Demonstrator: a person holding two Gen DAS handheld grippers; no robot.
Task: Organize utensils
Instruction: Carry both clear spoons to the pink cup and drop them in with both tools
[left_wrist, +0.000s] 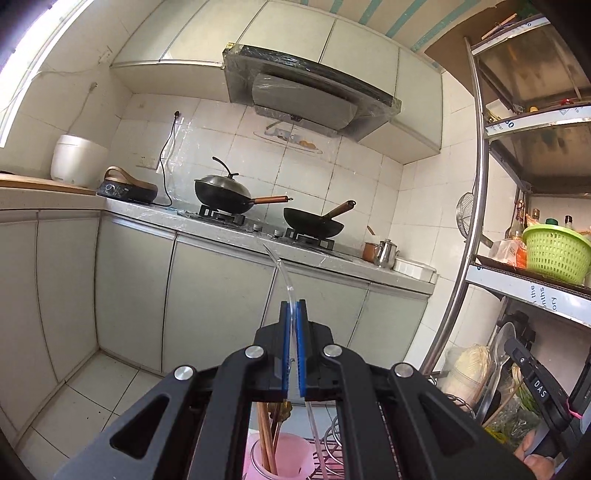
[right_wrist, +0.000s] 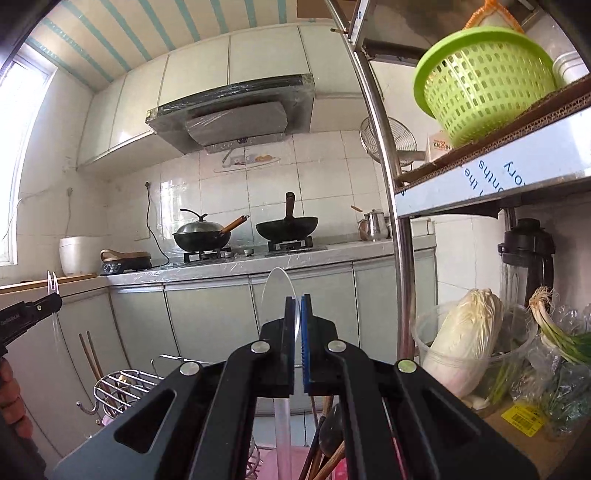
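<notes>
Left wrist view: a kitchen is spreading out ahead, with a grey counter running along pale cabinets, a lidded wok and an open wok sitting on the hob under a range hood. A white rice cooker is standing at the far left, and a metal shelf rack is rising at the right, carrying a green basket. The left gripper is pinching a clear plastic fork between its blue pads, the jaws nearly together; the utensil is curving up and left above the tips, and its handle is hanging below. Under the gripper, a pink cup is holding wooden chopsticks.

Right wrist view: the same counter and woks are lying ahead. The right gripper is clamping a clear plastic spoon, jaws narrow, the bowl standing upright above the tips. At the far left, the left gripper is holding the fork, prongs up. Below, a wire holder is keeping chopsticks. On the rack, a clear tub is containing a napa cabbage, and the green basket is resting on cardboard above.
</notes>
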